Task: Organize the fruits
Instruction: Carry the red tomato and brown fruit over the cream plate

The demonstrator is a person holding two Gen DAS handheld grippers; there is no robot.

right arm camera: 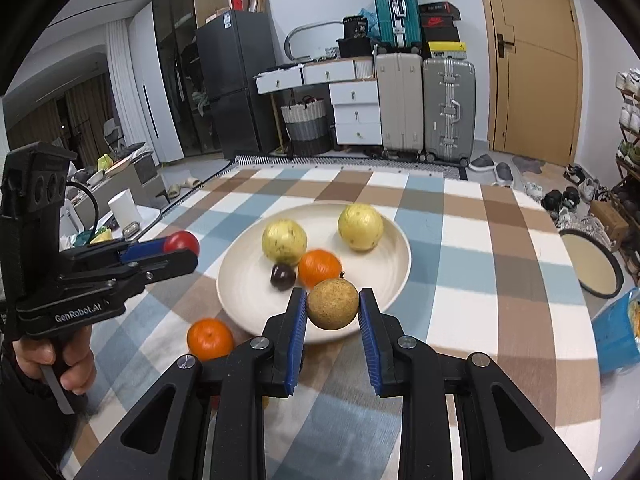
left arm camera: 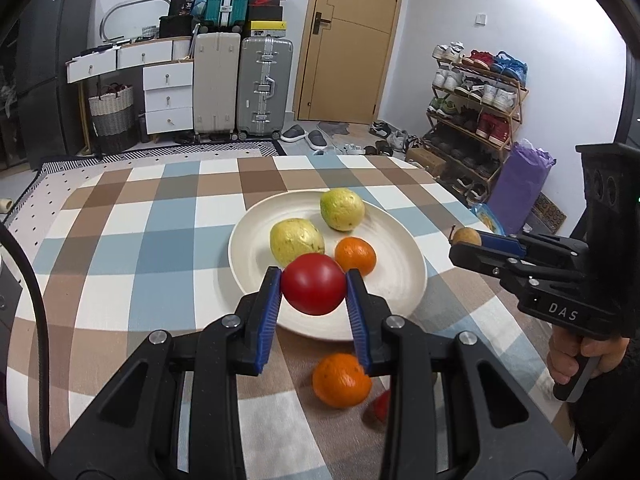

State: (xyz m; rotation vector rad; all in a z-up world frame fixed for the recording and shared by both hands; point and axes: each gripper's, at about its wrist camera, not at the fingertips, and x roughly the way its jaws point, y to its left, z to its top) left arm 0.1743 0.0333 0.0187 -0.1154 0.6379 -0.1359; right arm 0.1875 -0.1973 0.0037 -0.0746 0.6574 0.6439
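My left gripper (left arm camera: 314,286) is shut on a red tomato (left arm camera: 313,283), held above the near rim of the cream plate (left arm camera: 400,276). My right gripper (right arm camera: 333,305) is shut on a brown round fruit (right arm camera: 333,303) over the plate's near edge (right arm camera: 240,300). The plate holds two yellow-green fruits (right arm camera: 284,241) (right arm camera: 360,226), an orange (right arm camera: 319,267) and a dark plum (right arm camera: 283,276). Another orange (right arm camera: 209,338) lies on the tablecloth beside the plate; it also shows in the left wrist view (left arm camera: 341,379). A small red fruit (left arm camera: 382,406) is partly hidden behind my left finger.
The table has a checked cloth (left arm camera: 140,240). A blue snack bag (right arm camera: 616,332) lies at the table's right edge. Beyond the table stand suitcases (left arm camera: 264,84), white drawers (left arm camera: 168,96), a shoe rack (left arm camera: 476,100) and a door (left arm camera: 348,40).
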